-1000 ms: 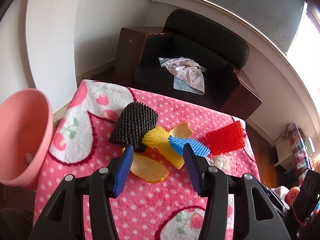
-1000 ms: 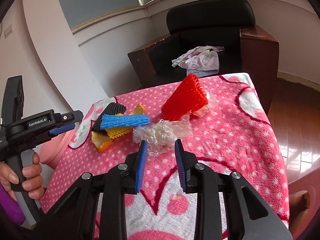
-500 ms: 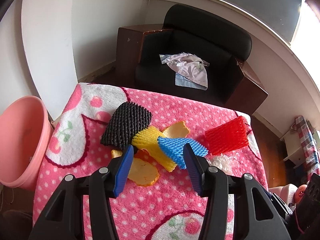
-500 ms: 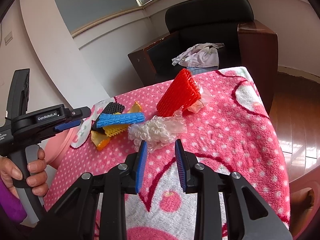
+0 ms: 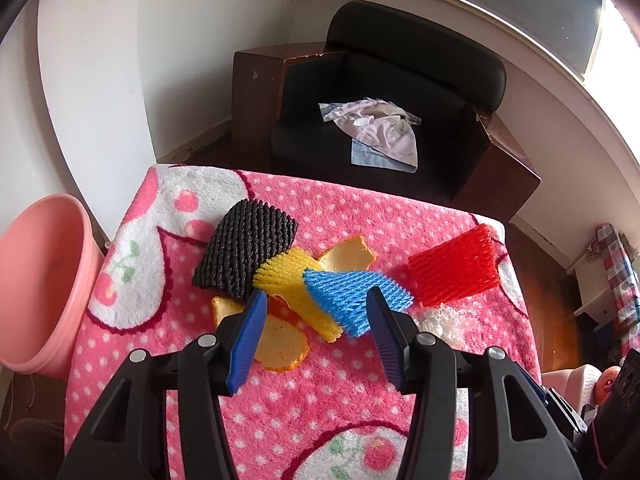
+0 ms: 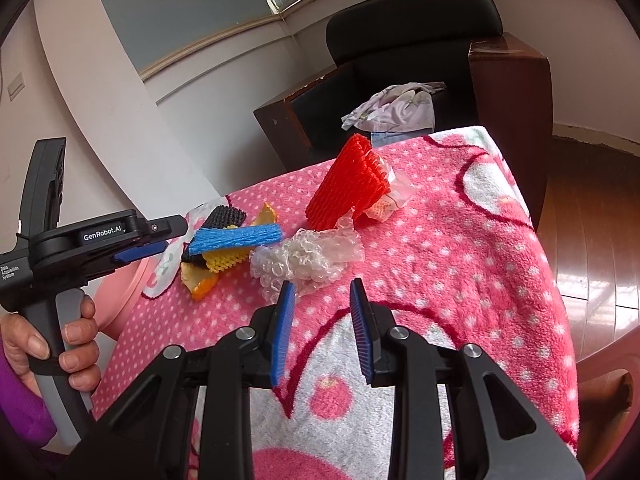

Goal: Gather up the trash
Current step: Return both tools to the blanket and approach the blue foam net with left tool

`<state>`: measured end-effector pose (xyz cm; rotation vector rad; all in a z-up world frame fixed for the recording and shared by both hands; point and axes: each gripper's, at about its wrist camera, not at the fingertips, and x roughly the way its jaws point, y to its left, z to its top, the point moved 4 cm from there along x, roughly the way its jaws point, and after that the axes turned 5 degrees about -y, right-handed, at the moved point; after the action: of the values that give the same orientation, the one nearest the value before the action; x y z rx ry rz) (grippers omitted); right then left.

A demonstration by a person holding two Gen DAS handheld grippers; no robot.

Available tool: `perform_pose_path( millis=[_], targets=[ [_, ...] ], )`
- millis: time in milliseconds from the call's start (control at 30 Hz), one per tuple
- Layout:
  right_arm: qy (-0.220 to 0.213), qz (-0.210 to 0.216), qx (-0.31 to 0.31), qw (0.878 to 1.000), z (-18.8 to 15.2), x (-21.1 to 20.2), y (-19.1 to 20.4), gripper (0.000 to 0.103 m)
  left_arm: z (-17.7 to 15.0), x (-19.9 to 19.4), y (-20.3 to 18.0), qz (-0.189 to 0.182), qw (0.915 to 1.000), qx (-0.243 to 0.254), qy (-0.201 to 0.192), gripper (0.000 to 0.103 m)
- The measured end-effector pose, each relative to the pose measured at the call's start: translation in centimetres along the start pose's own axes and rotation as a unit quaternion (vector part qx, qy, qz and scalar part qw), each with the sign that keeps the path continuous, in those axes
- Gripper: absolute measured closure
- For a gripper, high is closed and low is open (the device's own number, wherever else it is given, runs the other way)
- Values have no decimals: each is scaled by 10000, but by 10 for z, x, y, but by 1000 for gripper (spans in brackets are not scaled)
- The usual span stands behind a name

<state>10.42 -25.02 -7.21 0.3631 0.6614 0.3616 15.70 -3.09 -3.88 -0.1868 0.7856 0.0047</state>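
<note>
1. Foam netting first: blue foam sleeve [image 5: 352, 294] is the landmark. It lies on the pink blanket [image 5: 400, 220], on top of the trash pile, overlapping the yellow foam sleeve [image 5: 296, 284].
2. Around it: black foam sleeve [image 5: 246, 254] is on the far-left side of the blue one. Orange peel [image 5: 280, 344] pokes out from under the pile on the near-left side, with another piece just behind. Red foam sleeve [image 5: 454, 272] sits to the right, apart. Bubble wrap [image 6: 304, 256] is at the near-right, just beside the blue one.
3. Left gripper [image 5: 316, 320]: jaws wide, nothing between the pads. It hovers over the near edge of the pile, pointing steeply down. The blue sleeve's near end sits between the two fingertips in the left wrist view, slightly ahead.
4. Right gripper [image 6: 322, 300]: jaws at a medium gap, empty. It hovers just short of the bubble wrap, clear of contact.
5. Key relation: the blue sleeve's long axis runs left-right across the left gripper's line, angled a bit toward the near-right. My left hand [image 6: 52, 344] is the nearer one to it. The right is nearer the bubble wrap.
6. My call: a short push forward and down should put the left pads on either side of the sleeve's near end.
7. Risk, as I judge it: the yellow sleeve is touching underneath and may come along or get dragged.
8. Pink basin [image 5: 44, 280] is off the blanket's left edge, well left of the blue sleeve. Likely the drop target.
</note>
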Motion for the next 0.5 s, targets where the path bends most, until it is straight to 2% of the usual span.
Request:
perform_pose_path(
  millis=[500],
  targets=[
    [34,16,9,10000,-3,1,3,74,0,-7,-1,-40,10000,20,-43,52]
  ],
)
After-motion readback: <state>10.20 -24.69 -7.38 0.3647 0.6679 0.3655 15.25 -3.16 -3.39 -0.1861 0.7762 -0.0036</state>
